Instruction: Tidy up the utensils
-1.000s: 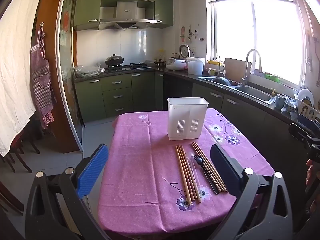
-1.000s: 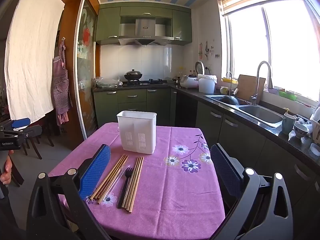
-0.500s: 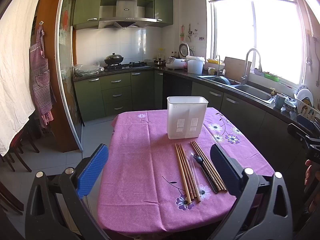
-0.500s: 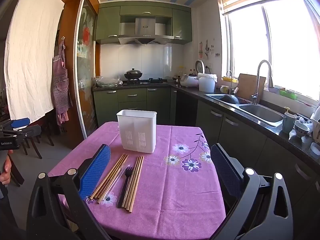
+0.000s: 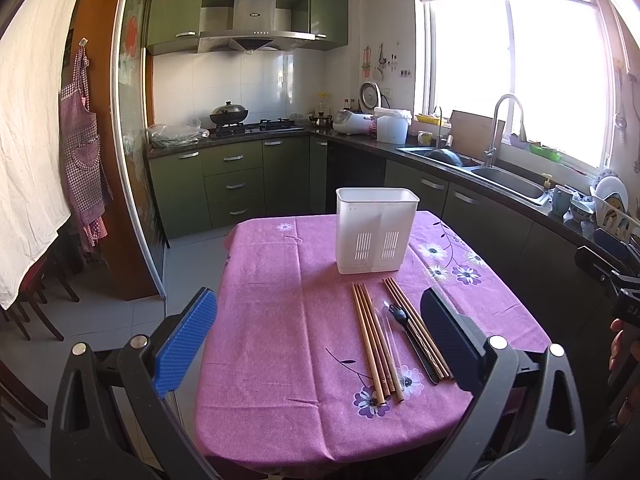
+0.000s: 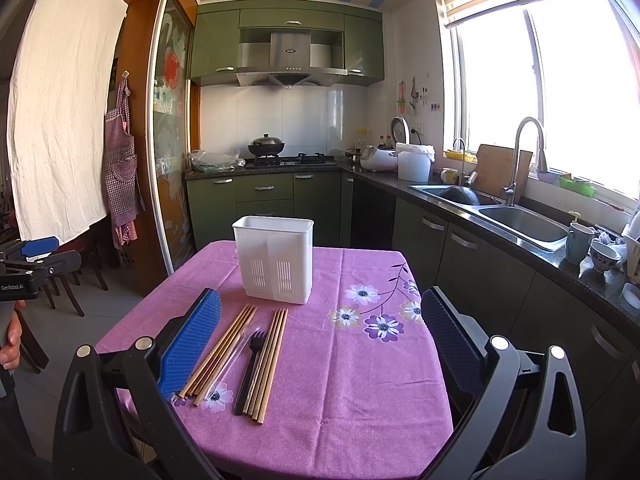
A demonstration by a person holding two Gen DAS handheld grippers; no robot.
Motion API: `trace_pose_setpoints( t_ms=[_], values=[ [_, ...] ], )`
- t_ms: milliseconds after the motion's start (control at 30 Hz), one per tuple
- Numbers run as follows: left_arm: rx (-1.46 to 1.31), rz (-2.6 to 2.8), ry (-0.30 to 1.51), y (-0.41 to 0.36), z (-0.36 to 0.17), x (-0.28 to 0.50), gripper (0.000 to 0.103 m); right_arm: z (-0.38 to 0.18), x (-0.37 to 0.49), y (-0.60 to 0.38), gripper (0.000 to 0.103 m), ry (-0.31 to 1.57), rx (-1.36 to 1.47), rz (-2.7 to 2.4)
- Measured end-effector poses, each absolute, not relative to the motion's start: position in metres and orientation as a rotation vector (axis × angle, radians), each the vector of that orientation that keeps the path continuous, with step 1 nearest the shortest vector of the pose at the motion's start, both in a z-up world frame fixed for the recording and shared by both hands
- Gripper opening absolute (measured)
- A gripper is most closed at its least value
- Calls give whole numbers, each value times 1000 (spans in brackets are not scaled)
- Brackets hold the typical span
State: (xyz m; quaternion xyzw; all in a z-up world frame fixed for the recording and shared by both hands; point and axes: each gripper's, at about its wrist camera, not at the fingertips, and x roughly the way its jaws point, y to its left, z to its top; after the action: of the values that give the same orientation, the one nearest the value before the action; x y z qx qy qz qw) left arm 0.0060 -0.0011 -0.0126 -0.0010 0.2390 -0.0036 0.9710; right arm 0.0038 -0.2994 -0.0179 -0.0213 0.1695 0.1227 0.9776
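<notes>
Nothing has shifted since the earlier frames: both the left gripper (image 5: 318, 326) and right gripper (image 6: 320, 326) hover wide open and empty, chopsticks (image 6: 224, 354) and fork (image 6: 250, 364) lie near the counter's (image 6: 360, 400) front edge, caddy (image 6: 276, 258) behind, sorting not started.

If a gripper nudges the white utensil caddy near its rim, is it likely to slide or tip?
The white utensil caddy looks like thin plastic and empty, so probably light. It stands tall on a narrow base, so a rim-level push could tip it. The tablecloth under it may grip or bunch, making tipping likelier than sliding.
</notes>
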Motion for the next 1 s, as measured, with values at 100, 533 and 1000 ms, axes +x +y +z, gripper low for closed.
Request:
trace_pose_setpoints(
  t_ms=[100, 533, 1000],
  values=[
    [-2, -7, 483, -1, -13, 6, 97, -18, 4, -299, 99, 343, -43, 247],
    [0, -4, 490, 1, -15, 8, 97, -19, 6, -296, 99, 348, -44, 249],
    [-1, -5, 494, 3, -17, 8, 97, -24, 8, -294, 99, 352, -45, 250]
  ],
)
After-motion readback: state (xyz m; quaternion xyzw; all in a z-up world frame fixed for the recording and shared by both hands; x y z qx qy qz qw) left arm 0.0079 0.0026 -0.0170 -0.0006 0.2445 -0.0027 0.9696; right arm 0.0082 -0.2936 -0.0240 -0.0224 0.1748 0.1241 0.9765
